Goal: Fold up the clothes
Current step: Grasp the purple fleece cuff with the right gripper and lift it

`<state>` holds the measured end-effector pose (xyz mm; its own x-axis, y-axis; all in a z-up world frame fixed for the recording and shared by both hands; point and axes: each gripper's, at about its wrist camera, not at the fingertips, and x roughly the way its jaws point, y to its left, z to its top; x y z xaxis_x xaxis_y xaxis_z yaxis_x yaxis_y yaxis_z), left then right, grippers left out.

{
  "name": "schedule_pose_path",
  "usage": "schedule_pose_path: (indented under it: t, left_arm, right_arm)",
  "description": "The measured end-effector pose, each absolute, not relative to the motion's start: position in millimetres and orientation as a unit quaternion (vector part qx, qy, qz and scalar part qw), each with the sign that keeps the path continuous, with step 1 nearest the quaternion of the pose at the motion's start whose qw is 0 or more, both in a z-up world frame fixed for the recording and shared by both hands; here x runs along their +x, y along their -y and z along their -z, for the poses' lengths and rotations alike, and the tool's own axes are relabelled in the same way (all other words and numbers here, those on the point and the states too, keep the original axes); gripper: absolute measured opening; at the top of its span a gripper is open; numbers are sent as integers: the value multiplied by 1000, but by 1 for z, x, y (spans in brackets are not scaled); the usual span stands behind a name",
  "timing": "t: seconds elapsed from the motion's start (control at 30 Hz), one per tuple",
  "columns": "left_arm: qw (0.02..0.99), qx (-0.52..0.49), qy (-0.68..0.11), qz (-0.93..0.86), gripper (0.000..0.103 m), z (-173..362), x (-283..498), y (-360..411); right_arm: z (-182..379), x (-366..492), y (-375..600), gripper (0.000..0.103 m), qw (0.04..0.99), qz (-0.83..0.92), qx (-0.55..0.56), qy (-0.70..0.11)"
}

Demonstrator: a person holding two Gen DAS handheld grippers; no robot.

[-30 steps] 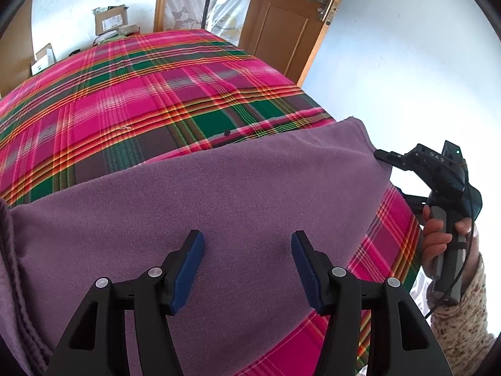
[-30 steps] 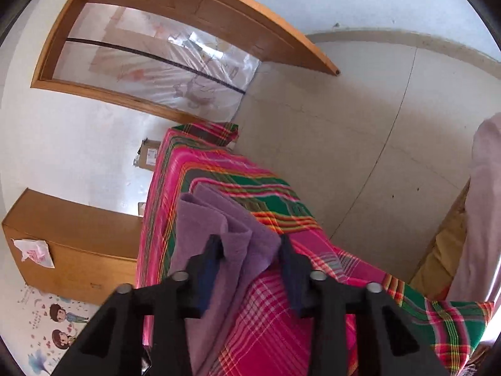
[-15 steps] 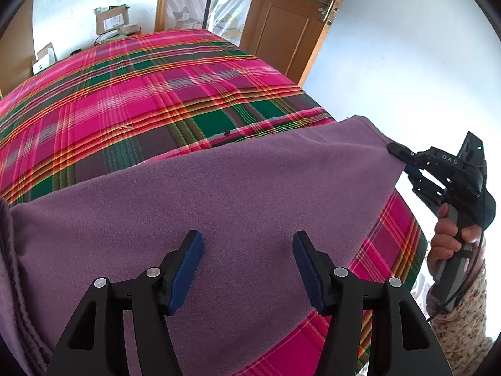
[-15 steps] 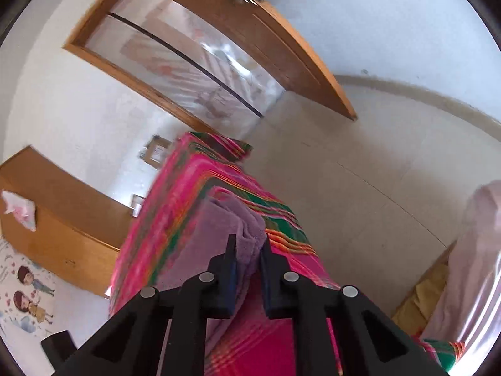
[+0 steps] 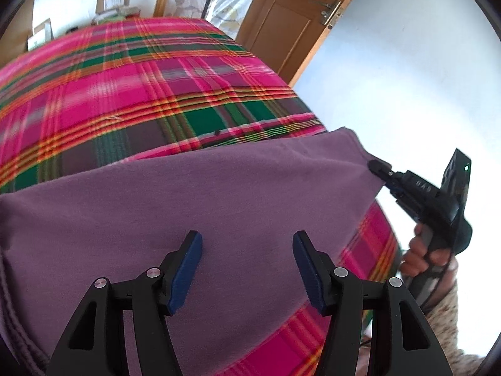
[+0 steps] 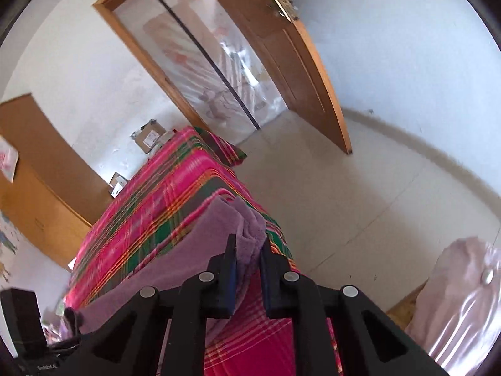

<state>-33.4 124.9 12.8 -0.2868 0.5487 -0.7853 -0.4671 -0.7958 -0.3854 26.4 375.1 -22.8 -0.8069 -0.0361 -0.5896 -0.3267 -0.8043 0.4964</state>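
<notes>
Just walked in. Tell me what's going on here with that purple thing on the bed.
A person is folding a purple garment spread on a bed with a pink and green plaid cover. The right gripper has just closed on a corner of the garment, and the fabric is bunched between its jaws, raised off the cover. The left gripper hovers open above the middle of the garment, gripping nothing. No fold is laid over yet.

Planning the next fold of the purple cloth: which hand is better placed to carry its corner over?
Right. The right gripper is shut on the corner of the purple cloth, lifting it off the bed. The left gripper hangs open above the cloth, gripping nothing.
</notes>
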Motion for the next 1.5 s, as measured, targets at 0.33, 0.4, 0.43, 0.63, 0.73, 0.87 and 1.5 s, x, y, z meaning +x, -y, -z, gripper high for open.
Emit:
schedule_pose_path:
  t: [0.33,0.4,0.43,0.63,0.73,0.87,1.5]
  left_arm:
    - [377,-523,58,-762,62,-17,-44,-174]
    - [384,-531,81,-752,62,-18,-52,-181]
    - [394,-533,96,-743,62,-18,-56,-183]
    - [385,-554,133,-726,62,-5,-70,-186]
    - [385,-557,135,-723,62,-1,-71,-189]
    - [385,-560,152,-718,62,1,-73,-192]
    - [416,-538,323,-658,62,2,-91,-137]
  right_arm:
    - [8,34,-361,13,56,-920,-278,-269]
    - [1,35,-354,13,45,-928,-269,-253]
    - [-3,36,-349,13,38,-932,-264,-243]
    - [-18,33,-321,13,-2,-945,-252,-208]
    - [-24,34,-311,13,-25,-947,-246,-206]
    - [-28,37,-295,13,-50,-950,-245,-187]
    - [-7,35,-222,13,-97,-944,-299,-99]
